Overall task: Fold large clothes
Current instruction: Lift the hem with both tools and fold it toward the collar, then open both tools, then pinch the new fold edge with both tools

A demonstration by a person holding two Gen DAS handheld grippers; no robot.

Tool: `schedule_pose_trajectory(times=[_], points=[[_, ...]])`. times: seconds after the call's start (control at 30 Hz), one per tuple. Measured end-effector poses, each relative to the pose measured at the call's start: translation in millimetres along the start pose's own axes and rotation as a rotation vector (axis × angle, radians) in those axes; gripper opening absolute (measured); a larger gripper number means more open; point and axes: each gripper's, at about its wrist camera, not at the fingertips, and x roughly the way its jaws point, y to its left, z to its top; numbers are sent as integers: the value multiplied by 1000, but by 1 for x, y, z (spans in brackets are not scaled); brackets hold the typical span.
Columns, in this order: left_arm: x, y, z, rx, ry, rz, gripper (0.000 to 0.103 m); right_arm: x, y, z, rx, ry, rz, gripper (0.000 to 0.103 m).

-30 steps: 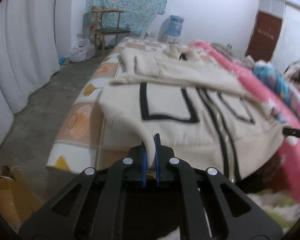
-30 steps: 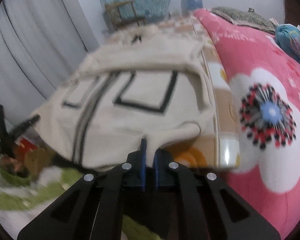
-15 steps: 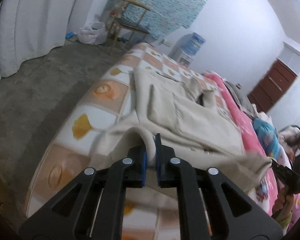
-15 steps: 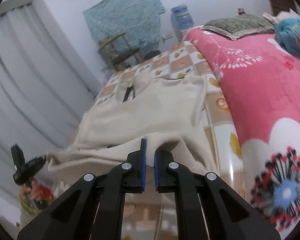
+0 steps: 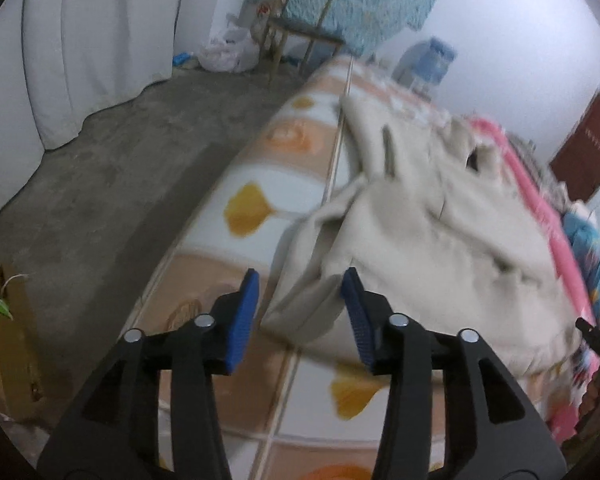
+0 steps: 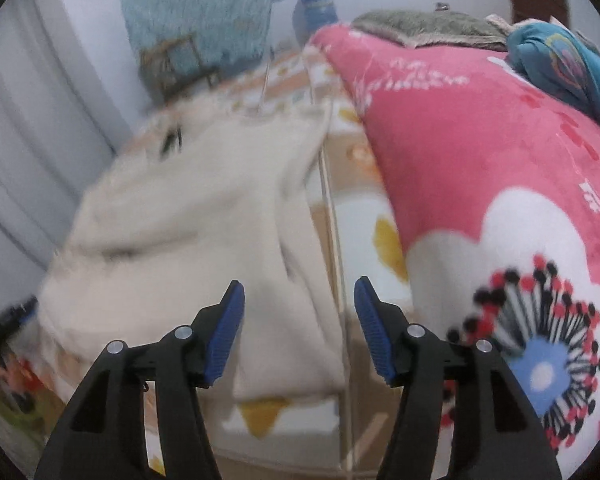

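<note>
Left wrist view: left gripper [image 5: 300,290] and right gripper [image 6: 298,298] just opened, dropping the cream jacket [image 5: 420,220] folded near the bed [image 5: 236,248] edge (tidying remains).

The cream garment [image 5: 432,216] is soft matt knit cloth; the bed sheet [image 5: 256,184] smooth printed fabric; the pink blanket [image 6: 480,152] plush fleece; the floor [image 5: 112,160] rough bare concrete.
</note>
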Motion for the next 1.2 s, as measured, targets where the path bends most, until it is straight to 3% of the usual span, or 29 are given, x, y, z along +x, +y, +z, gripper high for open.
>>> schedule_pose_trajectory(times=[0.23,0.33,0.37,0.4,0.5,0.57,0.73,0.83,0.87,0.9,0.97,1.07,1.13,1.2], points=[[16,-25,-10,148,-39,161,43,18,26,-14,-166,15,-132,53],[18,-35,-9,187,-63,183,30,25,36,-15,-221,10,-159,34],[17,-40,-9,207,-77,188,17,24,38,-14,-225,10,-141,18],[14,-45,-9,229,-88,182,9,21,39,-12,-218,9,-120,15],[-8,-54,-6,262,-140,180,7,0,40,-5,-200,-42,-85,12],[-28,-55,-3,254,-157,136,6,-18,40,-2,-191,-76,-57,11],[-68,-47,-10,246,-108,67,7,-56,27,-9,-141,-57,33,11],[-61,-24,-33,193,16,66,10,-55,7,-26,-70,-5,72,15],[-53,-19,-39,186,47,88,12,-50,-2,-32,-39,13,69,25],[-45,-11,-45,181,71,158,11,-42,-14,-39,3,38,17,35],[-45,-5,-49,197,57,228,11,-41,-26,-43,53,39,-31,43],[-74,-12,-43,201,-80,167,13,-59,-22,-41,62,-34,-19,45],[-84,-31,-39,242,-144,104,23,-71,-4,-37,-3,-96,-46,54],[-80,-54,-40,290,-140,7,37,-68,17,-32,-64,-106,-7,59]])
